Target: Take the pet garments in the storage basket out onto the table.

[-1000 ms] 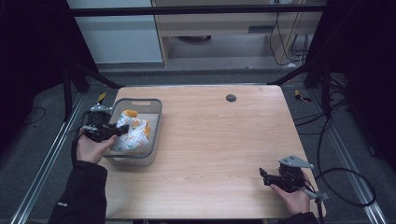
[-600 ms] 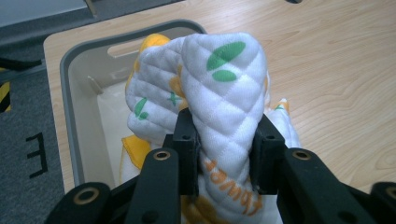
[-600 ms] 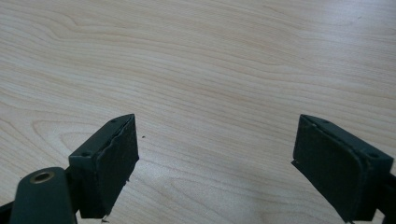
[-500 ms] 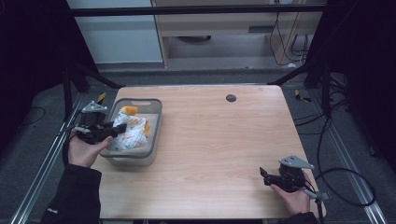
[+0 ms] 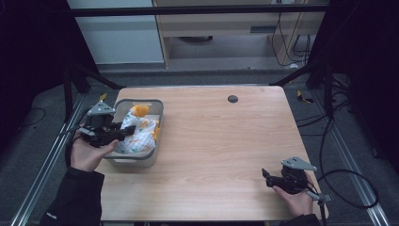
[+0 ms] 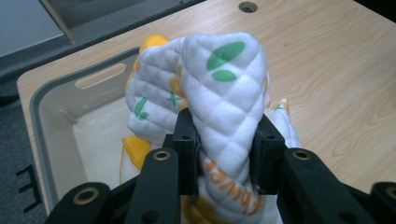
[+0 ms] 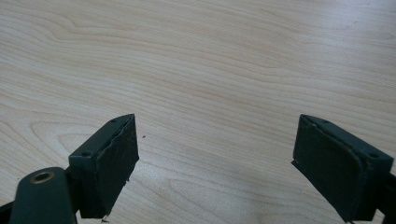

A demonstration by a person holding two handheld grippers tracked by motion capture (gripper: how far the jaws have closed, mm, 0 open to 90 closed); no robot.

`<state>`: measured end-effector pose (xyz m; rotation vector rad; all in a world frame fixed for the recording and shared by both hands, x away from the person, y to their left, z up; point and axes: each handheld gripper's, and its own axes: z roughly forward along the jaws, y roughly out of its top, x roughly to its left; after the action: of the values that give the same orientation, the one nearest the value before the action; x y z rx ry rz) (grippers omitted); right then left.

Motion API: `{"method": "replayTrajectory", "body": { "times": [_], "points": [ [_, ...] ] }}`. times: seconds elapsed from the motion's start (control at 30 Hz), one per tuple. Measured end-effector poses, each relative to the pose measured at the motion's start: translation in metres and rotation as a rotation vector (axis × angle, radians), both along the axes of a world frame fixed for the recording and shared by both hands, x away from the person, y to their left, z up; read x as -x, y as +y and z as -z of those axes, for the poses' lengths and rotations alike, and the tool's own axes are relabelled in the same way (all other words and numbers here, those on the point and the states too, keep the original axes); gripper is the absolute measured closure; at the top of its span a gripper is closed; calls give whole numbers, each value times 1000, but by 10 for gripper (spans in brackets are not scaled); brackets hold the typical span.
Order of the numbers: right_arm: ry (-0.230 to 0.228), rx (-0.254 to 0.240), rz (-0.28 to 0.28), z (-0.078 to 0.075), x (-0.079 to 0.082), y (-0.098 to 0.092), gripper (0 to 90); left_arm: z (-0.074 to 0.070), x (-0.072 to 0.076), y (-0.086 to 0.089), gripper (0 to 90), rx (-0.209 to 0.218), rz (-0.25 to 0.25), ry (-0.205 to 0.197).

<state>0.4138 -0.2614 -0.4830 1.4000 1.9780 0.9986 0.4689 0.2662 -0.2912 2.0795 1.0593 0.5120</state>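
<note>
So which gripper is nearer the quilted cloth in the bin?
Left. The left gripper has its jaws shut on the quilted cloth over the bin; the right gripper sits open at the table's opposite corner.

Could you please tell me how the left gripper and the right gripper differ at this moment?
The left gripper is shut on a quilted white cloth with green and orange print; the right gripper is open and holds nothing. The left gripper hangs at the grey bin by the table's left edge, while the right gripper sits low over bare wood near the front right corner. Both have black jaws and are hand-held.
</note>
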Motion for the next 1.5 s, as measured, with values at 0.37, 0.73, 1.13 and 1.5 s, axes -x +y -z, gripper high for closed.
{"method": "replayTrajectory", "body": {
  "times": [0.37, 0.73, 1.13, 1.5],
  "points": [
    [-10, 1, 1, 0, 0, -1, 141, -6, 5, -25, 683, -20, 99, -3],
    [-21, 3, -1, -1, 0, -2, 141, -5, 4, -53, 682, -59, 204, 0],
    [-27, 5, 1, -1, 0, -3, 141, 3, -6, -82, 678, -105, 299, 1],
    [-32, 8, -1, -1, 0, -4, 141, 11, -12, -103, 677, -141, 374, 26]
  ]
}}
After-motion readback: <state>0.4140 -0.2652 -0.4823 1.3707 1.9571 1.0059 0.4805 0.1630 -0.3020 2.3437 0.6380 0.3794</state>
